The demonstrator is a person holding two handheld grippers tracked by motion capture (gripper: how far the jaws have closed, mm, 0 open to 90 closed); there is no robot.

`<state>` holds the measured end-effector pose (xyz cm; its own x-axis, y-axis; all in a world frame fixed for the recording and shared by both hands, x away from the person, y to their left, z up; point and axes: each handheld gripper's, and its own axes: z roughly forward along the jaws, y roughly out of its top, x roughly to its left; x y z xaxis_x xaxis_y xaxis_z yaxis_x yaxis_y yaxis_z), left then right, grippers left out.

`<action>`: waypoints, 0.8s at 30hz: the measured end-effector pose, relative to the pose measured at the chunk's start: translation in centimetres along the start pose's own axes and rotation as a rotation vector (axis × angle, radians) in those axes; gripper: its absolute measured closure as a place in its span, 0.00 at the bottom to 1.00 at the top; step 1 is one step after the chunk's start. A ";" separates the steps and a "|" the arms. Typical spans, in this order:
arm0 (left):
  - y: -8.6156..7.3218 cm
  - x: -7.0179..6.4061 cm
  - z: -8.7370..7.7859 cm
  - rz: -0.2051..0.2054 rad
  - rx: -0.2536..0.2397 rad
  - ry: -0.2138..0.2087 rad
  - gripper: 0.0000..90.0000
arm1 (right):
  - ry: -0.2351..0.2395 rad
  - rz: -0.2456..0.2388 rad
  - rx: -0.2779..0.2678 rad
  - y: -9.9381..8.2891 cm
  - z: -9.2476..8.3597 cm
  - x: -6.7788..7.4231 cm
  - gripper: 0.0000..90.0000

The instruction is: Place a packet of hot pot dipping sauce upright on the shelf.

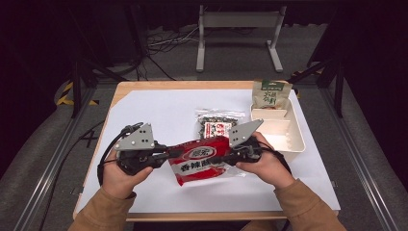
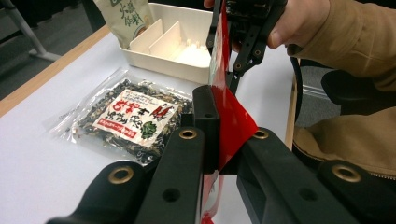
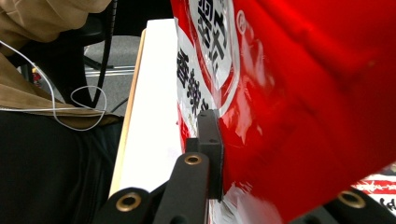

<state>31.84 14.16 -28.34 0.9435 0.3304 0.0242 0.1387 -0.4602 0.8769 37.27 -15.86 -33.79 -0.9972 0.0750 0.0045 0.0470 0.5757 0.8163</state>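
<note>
Now both grippers hold the red snack bag [image 1: 202, 161] between them, lifted just above the white sheet [image 1: 159, 113] that covers the table [image 1: 126, 86]. The left gripper [image 1: 164, 154] clamps the bag's left edge; in the left gripper view its black jaws are pressed together on a fold of red foil [image 2: 231, 123]. The right gripper [image 1: 230, 156] has its jaws closed down on the bag's right edge, and in the right gripper view one black pad sits flat against the red film [image 3: 289, 116], with the other jaw mostly hidden behind the bag.

Just behind the bag, lying flat on the sheet, is a clear packet of dark dried food with a red and white label [image 1: 216, 124]. Its near edge is partly covered by the raised bag in the high view, and it lies very close to the right gripper's grey plate. To the right of that packet stands a cream divided tray [image 1: 298, 139], its near compartments bare. A green and tan pouch [image 1: 271, 94] stands upright in the tray's far compartment. The tray is just beside the right hand [image 1: 264, 163], while the left hand [image 1: 120, 175] has open sheet around it.

Beyond the table's far edge, a grey metal stand [image 1: 238, 29] and loose cables [image 1: 163, 43] rest on the floor, well apart from the work.
</note>
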 end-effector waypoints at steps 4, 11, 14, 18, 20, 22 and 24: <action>0.0 0.1 -0.1 -0.008 -0.006 -0.002 0.98 | -0.004 0.005 -0.004 0.1 -0.1 0.1 1.00; -0.2 0.6 0.0 -0.055 -0.015 0.013 0.72 | 0.000 0.036 -0.038 0.3 -0.9 0.1 1.00; -0.4 0.8 0.2 -0.075 -0.007 0.029 0.55 | -0.015 0.038 -0.047 0.3 -1.4 0.1 1.00; -0.7 1.0 0.1 -0.084 -0.003 0.041 0.49 | -0.029 0.041 -0.051 0.3 -2.1 0.1 1.00; -0.9 1.2 0.0 -0.090 -0.005 0.051 0.47 | -0.039 0.045 -0.052 0.3 -2.5 0.0 1.00; -1.2 1.5 0.0 -0.104 -0.008 0.061 0.46 | -0.052 0.048 -0.053 0.3 -3.0 0.0 1.00; -1.6 2.0 0.0 -0.129 -0.008 0.076 0.44 | -0.069 0.053 -0.058 0.3 -3.6 -0.2 1.00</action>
<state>33.50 15.59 -29.66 0.8926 0.4476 -0.0531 0.2548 -0.4038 0.8787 37.25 -18.63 -31.45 -0.9869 0.1610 0.0108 0.0943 0.5210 0.8483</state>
